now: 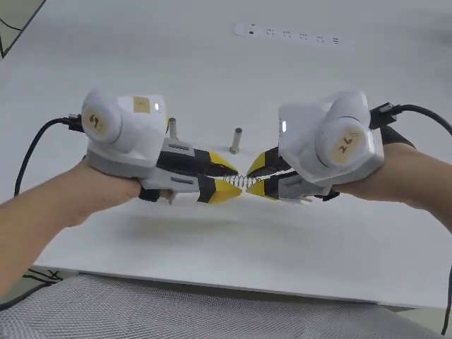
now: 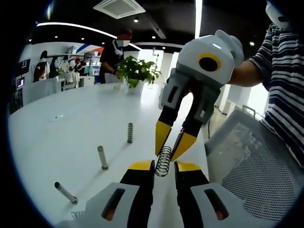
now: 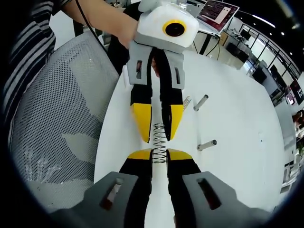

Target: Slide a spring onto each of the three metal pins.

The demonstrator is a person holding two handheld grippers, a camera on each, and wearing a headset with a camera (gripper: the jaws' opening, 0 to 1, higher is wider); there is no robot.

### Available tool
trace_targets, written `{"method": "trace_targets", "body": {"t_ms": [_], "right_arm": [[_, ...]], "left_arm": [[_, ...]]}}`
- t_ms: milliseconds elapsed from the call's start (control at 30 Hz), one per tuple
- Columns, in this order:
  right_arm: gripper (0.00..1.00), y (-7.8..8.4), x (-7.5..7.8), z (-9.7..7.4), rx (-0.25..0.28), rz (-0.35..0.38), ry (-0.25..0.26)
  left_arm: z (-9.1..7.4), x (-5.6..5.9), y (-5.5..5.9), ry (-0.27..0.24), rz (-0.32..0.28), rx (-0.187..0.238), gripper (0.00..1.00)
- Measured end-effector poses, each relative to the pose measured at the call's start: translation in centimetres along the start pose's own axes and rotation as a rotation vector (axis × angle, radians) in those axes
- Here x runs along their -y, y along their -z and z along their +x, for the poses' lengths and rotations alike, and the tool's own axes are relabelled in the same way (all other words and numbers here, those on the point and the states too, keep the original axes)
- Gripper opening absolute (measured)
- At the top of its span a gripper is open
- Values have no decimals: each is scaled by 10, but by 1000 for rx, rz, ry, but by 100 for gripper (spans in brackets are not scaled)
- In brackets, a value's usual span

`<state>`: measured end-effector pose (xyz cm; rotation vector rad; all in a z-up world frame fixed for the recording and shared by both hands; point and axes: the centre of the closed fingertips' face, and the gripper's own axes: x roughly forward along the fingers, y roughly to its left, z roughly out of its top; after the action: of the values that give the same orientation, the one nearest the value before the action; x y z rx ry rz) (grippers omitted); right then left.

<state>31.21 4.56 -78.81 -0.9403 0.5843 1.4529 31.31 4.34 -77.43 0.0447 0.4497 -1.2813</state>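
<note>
A small metal spring (image 1: 244, 182) hangs level in the air between my two grippers, above the white table (image 1: 212, 78). My left gripper (image 1: 229, 181) is shut on one end of it and my right gripper (image 1: 258, 181) on the other, tips almost touching. The same spring (image 2: 164, 161) sits between my own jaws, with the right gripper (image 2: 171, 145) pinching its far end. Two bare pins (image 2: 102, 157) (image 2: 64, 192) stand close by, and a farther pin (image 2: 129, 133) carries a spring. A loose spring (image 3: 186, 101) lies near the pins (image 3: 201, 102) (image 3: 207, 145).
A white power strip (image 1: 293, 34) lies at the table's far edge. A grey mesh chair (image 1: 176, 311) sits below the near edge. Two pins (image 1: 171, 128) (image 1: 236, 140) stand just behind the grippers. A person (image 2: 116, 52) and a plant (image 2: 137, 71) are far back.
</note>
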Motion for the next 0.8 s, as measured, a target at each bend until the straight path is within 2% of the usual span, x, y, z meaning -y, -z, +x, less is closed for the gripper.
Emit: {"method": "trace_targets", "body": {"t_ms": [267,567,800], "right_arm": [[13,-2,-3,-1,4,-8,-8],[13,-4,-4,-2,14,-4,-9],[13,-4,-6,-3,30,8,-8]], "left_arm": [[-2,1,0,-6,3,6,10],[-3,3,0,-7,-3,17,10],[-4,6,-2,11,14,22,8]]}}
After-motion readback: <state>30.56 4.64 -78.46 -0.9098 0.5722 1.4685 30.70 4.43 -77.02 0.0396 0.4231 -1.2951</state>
